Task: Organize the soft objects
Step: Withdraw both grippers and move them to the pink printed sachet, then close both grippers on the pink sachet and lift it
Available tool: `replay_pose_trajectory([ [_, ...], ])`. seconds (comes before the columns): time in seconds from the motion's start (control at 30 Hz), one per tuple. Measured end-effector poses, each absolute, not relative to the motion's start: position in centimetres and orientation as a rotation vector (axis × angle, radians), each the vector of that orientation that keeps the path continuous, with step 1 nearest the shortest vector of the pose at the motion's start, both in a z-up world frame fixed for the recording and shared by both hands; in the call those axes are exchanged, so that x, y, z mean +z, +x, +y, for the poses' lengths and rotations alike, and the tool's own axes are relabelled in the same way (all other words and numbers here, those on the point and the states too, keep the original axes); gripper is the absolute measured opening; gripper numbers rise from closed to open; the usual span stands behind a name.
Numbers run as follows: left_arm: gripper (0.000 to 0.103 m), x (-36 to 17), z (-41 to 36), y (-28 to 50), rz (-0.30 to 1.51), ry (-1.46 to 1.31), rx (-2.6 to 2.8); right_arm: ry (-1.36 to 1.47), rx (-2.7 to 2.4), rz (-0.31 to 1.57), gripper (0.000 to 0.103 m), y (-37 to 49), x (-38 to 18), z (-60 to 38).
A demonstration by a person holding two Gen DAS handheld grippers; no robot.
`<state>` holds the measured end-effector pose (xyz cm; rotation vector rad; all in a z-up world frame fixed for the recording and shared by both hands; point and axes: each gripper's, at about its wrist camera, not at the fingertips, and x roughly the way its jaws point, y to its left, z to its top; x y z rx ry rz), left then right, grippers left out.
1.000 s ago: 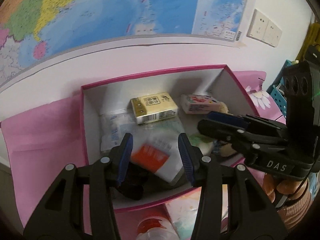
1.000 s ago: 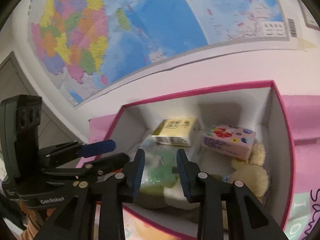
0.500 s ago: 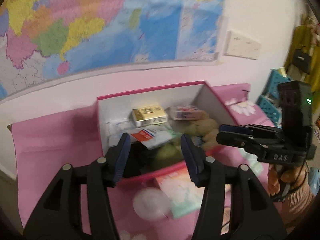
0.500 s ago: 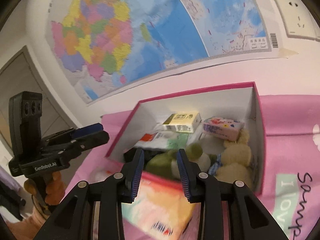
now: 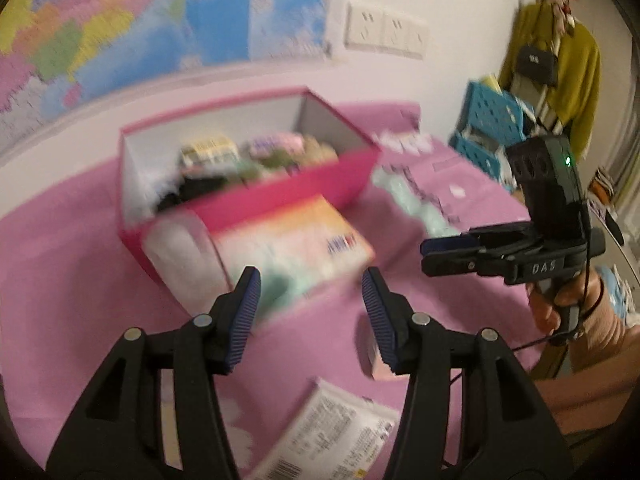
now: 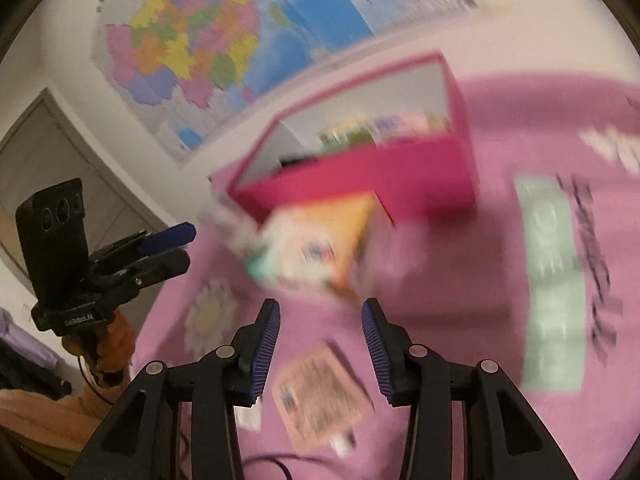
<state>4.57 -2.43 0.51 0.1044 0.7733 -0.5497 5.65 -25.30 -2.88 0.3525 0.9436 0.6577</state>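
**Observer:** What are you holding right now?

**Operator:** Nothing. My left gripper (image 5: 311, 304) has its fingers spread wide with only pink cloth between them, and my right gripper (image 6: 320, 334) is parted the same way, also empty. Both hover above the worktop (image 5: 80, 280), short of the pink box (image 5: 280, 196).

**Observer:** Where are the soft things?

**Operator:** Most sit inside the box, packed against its back wall: a yellow tissue pack (image 5: 208, 150), a pink floral pack (image 5: 280, 144), something dark at the front left corner. The picture is blurred, so I can't name the rest. Outside, a large orange-and-pink soft pack (image 5: 292, 240) leans against the box's front wall, touching it, with a pale rounded object (image 5: 180, 256) just beside it on the left. A flat printed sachet (image 6: 324, 396) lies nearer me, just below my right fingers.

**Observer:** Why keep the fingers so wide?

**Operator:** I judge the big pack is next, and it's broad; a narrow opening wouldn't straddle it. It lies right ahead of both grippers, so either could take it.

**Observer:** Any risk?

**Operator:** The box looks fairly full already. A bulky pack may need pressing down or laying on top, and being soft it could sag or slip if I pinch only a corner.
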Motion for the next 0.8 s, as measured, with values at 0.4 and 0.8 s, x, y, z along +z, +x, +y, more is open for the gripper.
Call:
replay_pose_trajectory([
  [0.4, 0.055, -5.5, -5.9, 2.7, 0.933, 0.128, -0.654, 0.354, 0.639, 1.060, 0.043, 2.0, -6.3, -24.7],
  [0.8, 0.027, -7.3, -6.9, 1.9, 1.004, 0.143, -0.693, 0.398, 0.647, 1.026, 0.043, 1.9, -7.0, -23.9],
])
